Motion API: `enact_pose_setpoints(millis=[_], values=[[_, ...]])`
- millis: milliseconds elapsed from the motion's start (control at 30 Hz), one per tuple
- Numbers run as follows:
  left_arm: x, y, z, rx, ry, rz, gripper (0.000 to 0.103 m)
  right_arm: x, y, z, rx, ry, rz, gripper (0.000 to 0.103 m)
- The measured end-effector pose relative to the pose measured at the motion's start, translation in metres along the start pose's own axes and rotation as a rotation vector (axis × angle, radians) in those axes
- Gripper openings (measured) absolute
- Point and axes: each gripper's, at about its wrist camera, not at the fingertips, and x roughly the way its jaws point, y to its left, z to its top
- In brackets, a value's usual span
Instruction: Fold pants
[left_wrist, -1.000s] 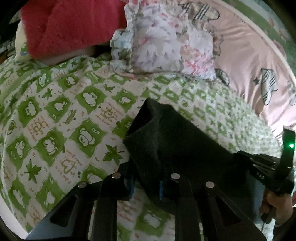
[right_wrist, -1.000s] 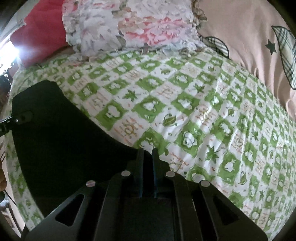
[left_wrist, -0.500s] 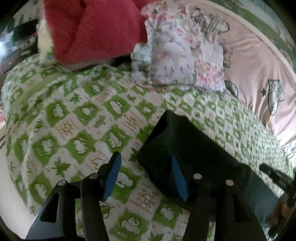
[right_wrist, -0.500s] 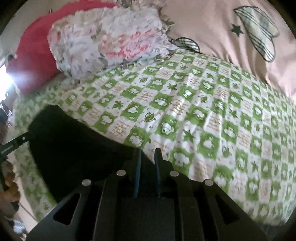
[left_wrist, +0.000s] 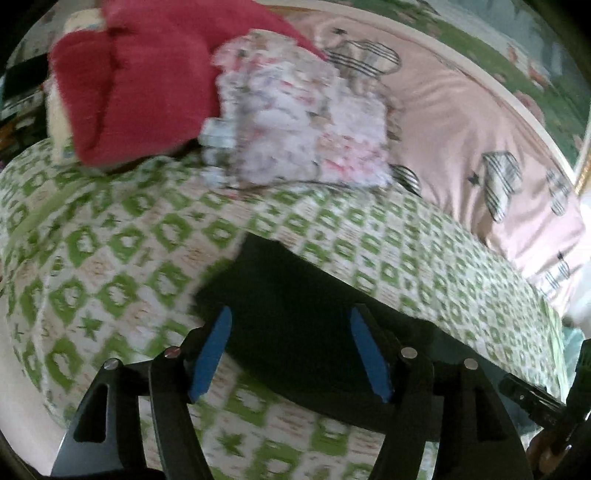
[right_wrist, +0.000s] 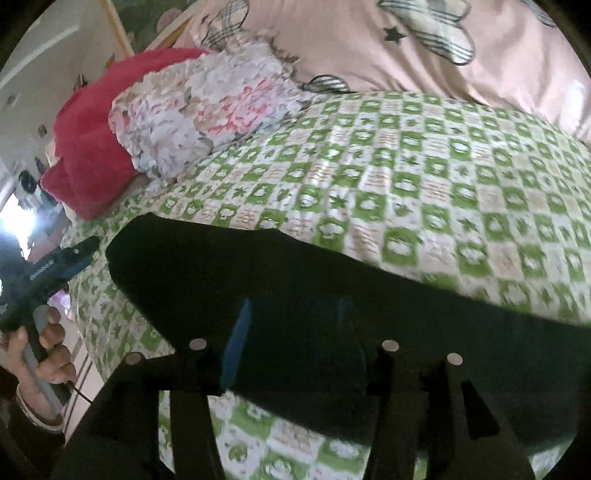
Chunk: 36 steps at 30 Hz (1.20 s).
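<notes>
Only blurred lettering (right_wrist: 41, 266) on left tongs (right_wrist: 79, 254)

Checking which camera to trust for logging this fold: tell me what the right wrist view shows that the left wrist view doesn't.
Right wrist only: the person's left hand gripping the left tool's handle.

Left wrist only: the left tool open over the pants' corner.

Both: the black pants flat on the green checked bedspread, the floral pillow and the red blanket. The right tool is open too.

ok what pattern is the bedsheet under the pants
Green and white checks with small leaf and animal prints on the bedsheet, clearest in the right wrist view.
</notes>
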Motion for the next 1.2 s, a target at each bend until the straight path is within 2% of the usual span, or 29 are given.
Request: enact_pose_setpoints(millis=[500, 867, 1200], values=[[0.022, -0.091, -0.035, 0.181, 0.126, -0.121, 0.07, -0.06, -0.058, -0.062, 0.198, -0.061, -0.052, 0.051], [0.027, -0.162, -0.049, 0.327, 0.181, -0.223, 0.073, -0.111, -0.117, -0.105, 0.369, -0.141, -0.157, 0.051], [0.03, -0.227, -0.068, 0.445, 0.227, -0.31, 0.076, -0.142, -0.164, -0.129, 0.516, -0.201, -0.249, 0.051]])
